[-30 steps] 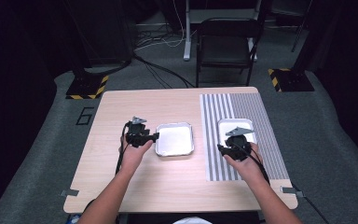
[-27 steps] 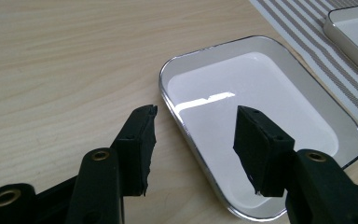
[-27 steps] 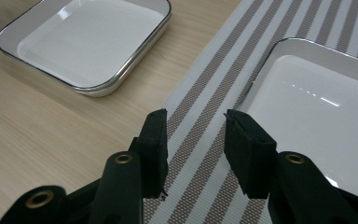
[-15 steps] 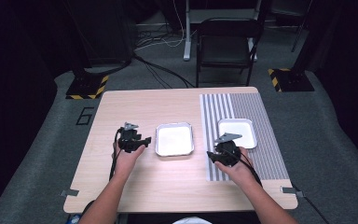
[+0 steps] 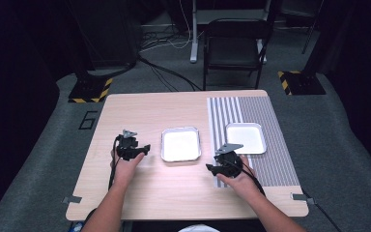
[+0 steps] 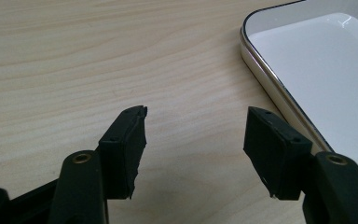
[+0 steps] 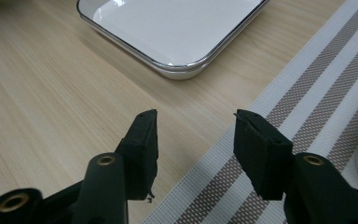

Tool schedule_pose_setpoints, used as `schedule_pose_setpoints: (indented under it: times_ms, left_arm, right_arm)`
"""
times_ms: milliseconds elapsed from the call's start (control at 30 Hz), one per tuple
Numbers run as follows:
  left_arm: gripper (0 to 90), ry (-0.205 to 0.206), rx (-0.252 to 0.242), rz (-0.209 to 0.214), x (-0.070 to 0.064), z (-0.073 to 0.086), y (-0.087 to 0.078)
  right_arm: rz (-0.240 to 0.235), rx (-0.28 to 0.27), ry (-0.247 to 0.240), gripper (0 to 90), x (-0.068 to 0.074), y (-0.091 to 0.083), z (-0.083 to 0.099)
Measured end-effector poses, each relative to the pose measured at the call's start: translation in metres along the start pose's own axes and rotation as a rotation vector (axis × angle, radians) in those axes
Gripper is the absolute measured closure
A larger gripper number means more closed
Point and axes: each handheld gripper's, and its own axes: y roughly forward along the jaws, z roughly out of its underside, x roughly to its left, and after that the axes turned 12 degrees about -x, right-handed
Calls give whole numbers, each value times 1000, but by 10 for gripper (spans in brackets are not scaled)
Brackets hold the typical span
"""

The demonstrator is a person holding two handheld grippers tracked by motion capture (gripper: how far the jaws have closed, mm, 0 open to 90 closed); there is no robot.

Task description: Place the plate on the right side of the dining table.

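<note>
Both grippers have drawn back toward the near edge of the table [image 5: 140, 203], leaving the two trays alone. The left gripper [image 5: 145, 149] sits just left of the middle tray [image 5: 180, 145], jaws spread and empty; the right gripper [image 5: 209, 169], jaws likewise apart, hovers at the striped mat's [image 5: 263, 166] left edge, below the tray on the mat [image 5: 245, 137]. A second ago each touched its tray (probably a placement finished).

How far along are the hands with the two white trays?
Done: one tray sits on bare wood, the other tray on the striped mat. In hand: nothing; the left gripper and right gripper are open and empty beside the trays. Left: nothing obvious.
</note>
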Motion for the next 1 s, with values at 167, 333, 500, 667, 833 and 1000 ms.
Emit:
schedule_pose_setpoints:
  times_ms: [167, 333, 500, 667, 833, 1000]
  left_arm:
    - [382, 21, 16, -2, 5, 2, 1]
    - [383, 11, 34, -5, 9, 5, 4]
    - [387, -6, 44, -12, 12, 8, 7]
    - [396, -31, 53, 1, 11, 12, 12]
    - [402, 9, 43, -2, 5, 12, 16]
    - [396, 63, 55, -8, 2, 12, 17]
  right_arm:
    - [-36, 10, 16, 452, 2, 6, 5]
    - [-29, 33, -81, 429, 14, 16, 10]
    - [-44, 54, -125, 426, 24, 23, 12]
    - [-50, 43, -142, 426, 30, 25, 14]
    - [-55, 27, -149, 418, 31, 27, 15]
    - [-53, 23, -148, 422, 34, 28, 16]
